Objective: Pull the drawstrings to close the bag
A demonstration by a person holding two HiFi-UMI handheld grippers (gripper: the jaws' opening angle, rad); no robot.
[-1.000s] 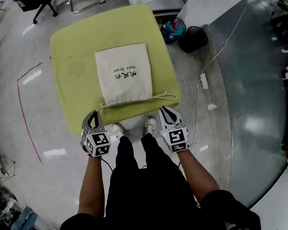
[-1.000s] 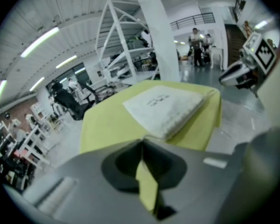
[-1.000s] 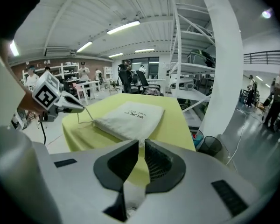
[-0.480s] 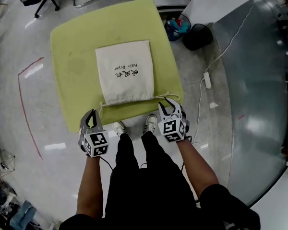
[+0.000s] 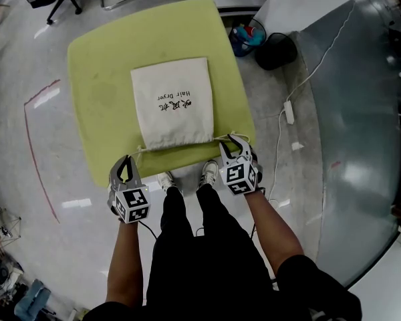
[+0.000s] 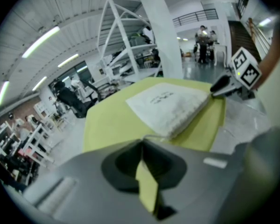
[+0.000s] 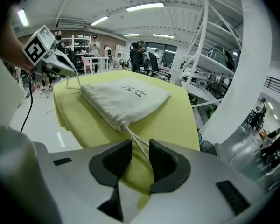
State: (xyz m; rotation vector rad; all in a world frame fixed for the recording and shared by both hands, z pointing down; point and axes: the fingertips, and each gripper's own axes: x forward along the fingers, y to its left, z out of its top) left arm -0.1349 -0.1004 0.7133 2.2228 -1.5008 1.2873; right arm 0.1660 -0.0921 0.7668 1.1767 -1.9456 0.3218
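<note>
A cream drawstring bag [image 5: 172,109] with dark print lies flat on the yellow-green table [image 5: 100,65], its gathered mouth toward me. Just off the near left corner, my left gripper [image 5: 126,159] is shut on the left drawstring [image 6: 154,137], which runs taut from the bag [image 6: 170,104] into the jaw tips [image 6: 142,142]. My right gripper [image 5: 234,141] is at the table's near right edge and stands open. The right drawstring [image 7: 133,135] passes loosely between its jaws [image 7: 140,146], with a gap on each side. The bag [image 7: 123,97] lies just beyond.
A blue basket [image 5: 244,40] and a black bin [image 5: 273,52] stand on the floor past the table's right side. A white power strip [image 5: 289,112] with its cable lies to the right. My shoes [image 5: 209,172] are at the table's near edge. A red line [image 5: 33,146] marks the floor on the left.
My right gripper has moved forward to the table edge and opened around the right drawstring. The left gripper has drifted slightly back and stays shut.
</note>
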